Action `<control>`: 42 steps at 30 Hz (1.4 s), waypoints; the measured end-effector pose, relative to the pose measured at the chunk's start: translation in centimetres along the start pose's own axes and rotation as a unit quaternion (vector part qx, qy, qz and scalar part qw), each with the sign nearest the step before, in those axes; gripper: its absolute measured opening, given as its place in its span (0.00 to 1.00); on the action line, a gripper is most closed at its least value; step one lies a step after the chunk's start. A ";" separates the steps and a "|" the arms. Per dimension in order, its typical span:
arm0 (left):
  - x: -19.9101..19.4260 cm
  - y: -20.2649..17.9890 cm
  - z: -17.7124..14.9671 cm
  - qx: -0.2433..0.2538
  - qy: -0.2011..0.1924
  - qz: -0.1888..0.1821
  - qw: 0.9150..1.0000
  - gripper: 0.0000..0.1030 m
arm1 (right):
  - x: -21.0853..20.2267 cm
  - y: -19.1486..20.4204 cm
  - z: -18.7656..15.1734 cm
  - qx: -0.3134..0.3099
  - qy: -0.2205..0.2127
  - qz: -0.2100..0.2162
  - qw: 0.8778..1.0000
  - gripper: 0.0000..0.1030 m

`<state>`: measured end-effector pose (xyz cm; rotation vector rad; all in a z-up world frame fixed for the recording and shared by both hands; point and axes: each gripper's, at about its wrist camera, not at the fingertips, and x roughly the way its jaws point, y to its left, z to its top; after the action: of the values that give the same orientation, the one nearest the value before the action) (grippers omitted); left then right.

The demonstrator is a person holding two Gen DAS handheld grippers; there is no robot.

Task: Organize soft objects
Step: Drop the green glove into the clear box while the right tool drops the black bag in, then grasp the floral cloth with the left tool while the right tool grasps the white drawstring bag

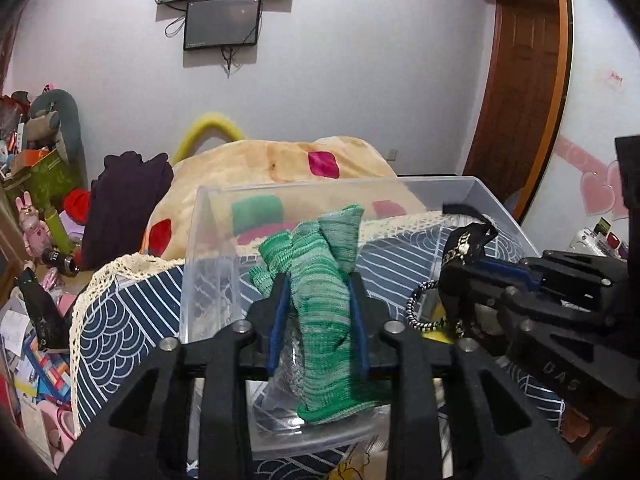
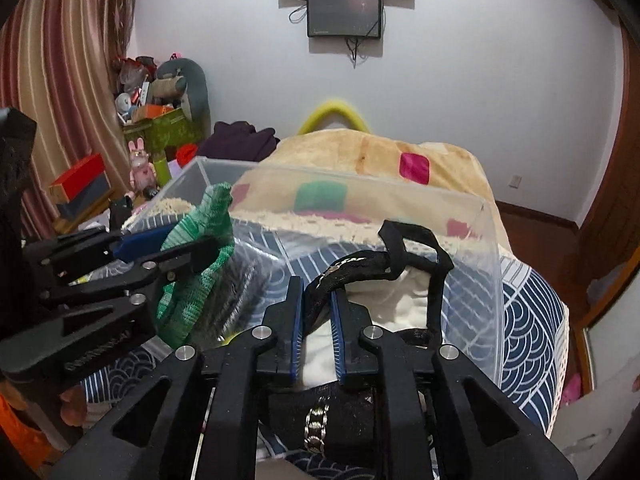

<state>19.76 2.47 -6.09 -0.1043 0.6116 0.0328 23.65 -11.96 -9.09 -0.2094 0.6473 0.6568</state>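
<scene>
My left gripper [image 1: 319,280] is shut on a green knitted glove [image 1: 324,320] and holds it over the near wall of a clear plastic bin [image 1: 208,248]. The glove [image 2: 192,272] and left gripper [image 2: 176,248] also show at the left of the right wrist view. My right gripper [image 2: 317,292] is shut on a black strap with a silver chain [image 2: 360,268], held over the same bin [image 2: 488,280]. The right gripper [image 1: 476,260] and its strap [image 1: 468,240] show at the right of the left wrist view. White soft stuff [image 2: 400,300] lies in the bin.
The bin stands on a navy wave-patterned cloth with a lace edge [image 1: 116,320]. Behind it lie a tan blanket with coloured squares [image 1: 260,168] and dark purple clothing [image 1: 124,200]. Toys and boxes [image 1: 36,168] crowd the left. A wooden door [image 1: 520,100] is at the right.
</scene>
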 end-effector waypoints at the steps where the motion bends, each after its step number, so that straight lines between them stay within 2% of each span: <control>1: 0.0 0.0 0.0 -0.001 0.001 -0.002 1.000 0.39 | -0.2 -0.1 -0.1 0.001 0.001 0.001 1.000 0.17; 3: -0.4 -0.1 -0.2 -0.003 -0.001 -0.005 1.000 0.45 | -0.8 -0.2 -0.2 0.006 0.000 0.004 1.000 0.33; 5: -0.8 0.0 -0.1 -0.003 -0.005 -0.005 1.000 0.54 | -1.8 -0.3 -0.5 0.009 -0.009 0.001 1.000 0.55; 7: -1.6 -0.1 -0.2 0.002 -0.012 -0.006 1.000 0.61 | -2.9 -0.3 -0.6 0.008 -0.021 -0.004 1.000 0.64; 10: -3.1 -0.2 -0.1 0.004 -0.024 -0.010 1.000 0.72 | -4.4 -0.3 -0.7 0.010 -0.036 -0.007 0.999 0.71; 12: -4.1 -0.1 0.0 0.001 -0.033 -0.013 0.999 0.78 | -5.4 -0.4 -0.7 0.013 -0.048 -0.010 0.999 0.74; 14: -5.1 0.1 0.2 0.000 -0.044 -0.015 0.999 0.91 | -6.6 -0.4 -0.8 0.016 -0.065 -0.011 0.998 0.78; 16: -6.4 0.0 0.2 0.004 -0.055 -0.013 0.998 0.96 | -7.8 -0.3 -1.1 0.017 -0.079 -0.011 0.997 0.79; 20: -8.7 -0.1 -0.5 0.013 -0.079 -0.002 0.997 0.98 | -8.7 0.3 -1.8 0.011 -0.091 -0.016 0.996 0.84; 24: -9.8 -0.2 -1.8 0.023 -0.077 0.001 0.997 0.98 | -8.7 0.8 -3.3 0.007 -0.082 -0.009 0.997 0.84; 29: -10.0 0.1 -4.6 0.031 -0.051 0.006 0.998 0.98 | -7.3 1.7 -5.2 0.012 -0.049 0.006 0.999 0.84; 33: -8.7 0.8 -6.6 0.029 -0.013 0.006 0.999 0.98 | -5.9 2.6 -6.5 0.016 -0.021 0.016 1.000 0.84; 40: -6.1 2.1 -10.0 0.001 0.050 -0.010 0.999 0.98 | -2.8 3.0 -8.6 0.027 0.041 0.038 0.998 0.84; 42: -5.6 2.2 -10.5 -0.006 0.061 -0.018 0.998 0.93 | -2.1 2.8 -9.0 0.033 0.054 0.043 0.997 0.84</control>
<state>9.03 3.56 -11.64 -0.1306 0.7312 -0.0054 16.20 -14.23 -14.84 -0.1563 0.7837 0.7098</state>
